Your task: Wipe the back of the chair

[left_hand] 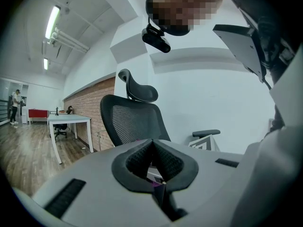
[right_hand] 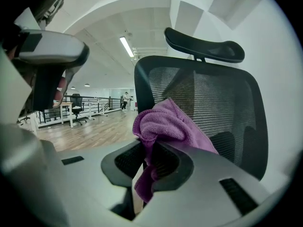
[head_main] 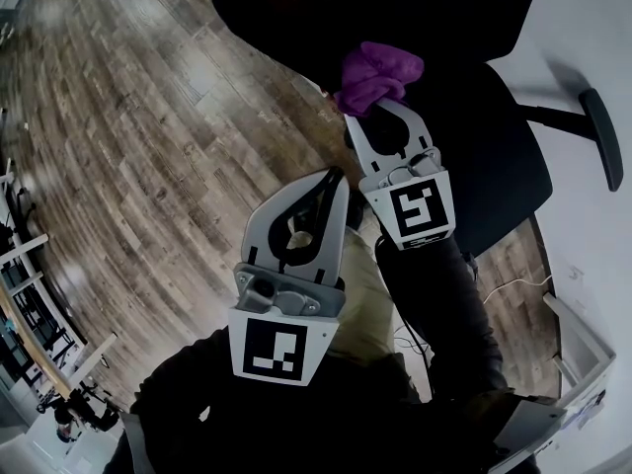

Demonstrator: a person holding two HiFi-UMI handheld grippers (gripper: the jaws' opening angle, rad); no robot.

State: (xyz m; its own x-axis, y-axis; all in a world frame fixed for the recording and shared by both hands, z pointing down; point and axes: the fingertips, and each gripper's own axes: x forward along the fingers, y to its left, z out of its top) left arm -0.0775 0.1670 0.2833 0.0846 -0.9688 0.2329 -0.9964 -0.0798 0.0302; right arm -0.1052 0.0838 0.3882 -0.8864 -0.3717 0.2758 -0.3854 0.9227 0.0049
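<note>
A black mesh office chair back [right_hand: 208, 103] with a headrest [right_hand: 203, 44] fills the right gripper view; the same chair back [head_main: 375, 8] is at the top of the head view, and the chair back [left_hand: 130, 119] shows smaller in the left gripper view. My right gripper [head_main: 373, 105] is shut on a bunched purple cloth [head_main: 373, 72], held close to the mesh; in its own view my right gripper [right_hand: 147, 145] has the cloth [right_hand: 165, 124] between the jaws. My left gripper [head_main: 331, 181] sits lower and nearer me, shut with nothing in it, and its own view shows my left gripper [left_hand: 152, 143] pointing toward the chair.
Wood plank floor [head_main: 148, 117] spreads to the left. The chair's seat [head_main: 494, 156] and an armrest [head_main: 602, 136] lie to the right, by a white wall. A white desk [left_hand: 71, 122] and a brick wall [left_hand: 90, 103] stand behind the chair. Railings and distant people show far off.
</note>
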